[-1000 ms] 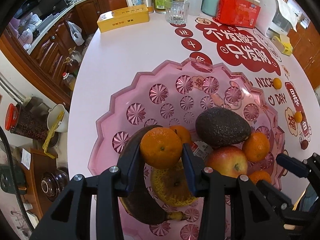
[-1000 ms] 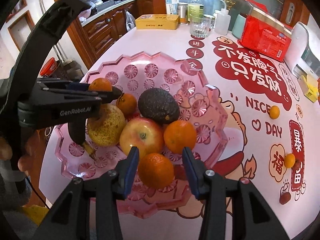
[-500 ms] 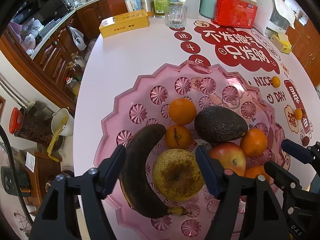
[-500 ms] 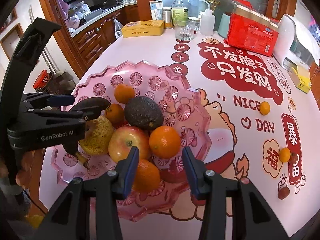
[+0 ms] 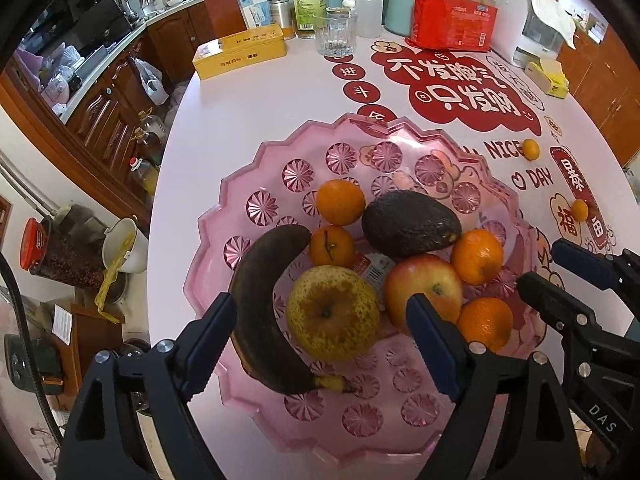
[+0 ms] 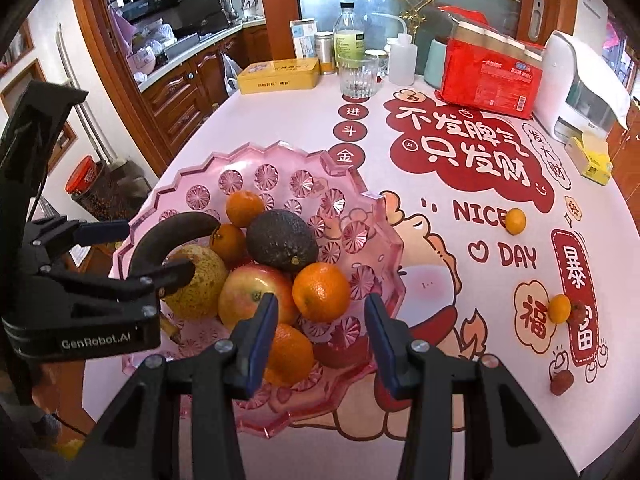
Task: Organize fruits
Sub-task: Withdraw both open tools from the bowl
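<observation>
hovering above the near-left part of the pink glass bowl (image 5: 248, 184), the left gripper (image 5: 320, 340) has just been spreading its jaws and now stands wide apart with nothing pinched; seen past its fingers are the blackened banana (image 5: 264, 312) and the speckled yellow pear (image 5: 332, 312), neither touched by the pads. the bowl sits toward the left edge of the round table (image 5: 248, 92), which is covered in a pink cloth with red printed characters. inside the bowl, the banana curves along the left side, the pear lies just beside it, a red apple (image 5: 424, 288) touches the pear's right side, and a dark avocado (image 5: 412, 224) rests behind the apple. five tangerines are in the bowl: one at the back (image 5: 340, 202), one in the middle (image 5: 332, 246) just in front of it, one right of the avocado (image 5: 478, 256), and one at the near right (image 5: 486, 322); the fifth is not counted apart, as only four show clearly. the right gripper (image 6: 320, 340) hangs over the bowl's near-right rim with its jaws partly apart and empty; the near-right tangerine (image 6: 290, 354) lies below, by its left finger, without contact that can be made out. two small kumquats (image 6: 515, 221) lie loose on the cloth well to the right of the bowl, the second (image 6: 559, 308) nearer the right edge. along the far edge stand a yellow tin (image 6: 278, 76), a drinking glass (image 6: 358, 76) and a red package (image 6: 490, 80).
</observation>
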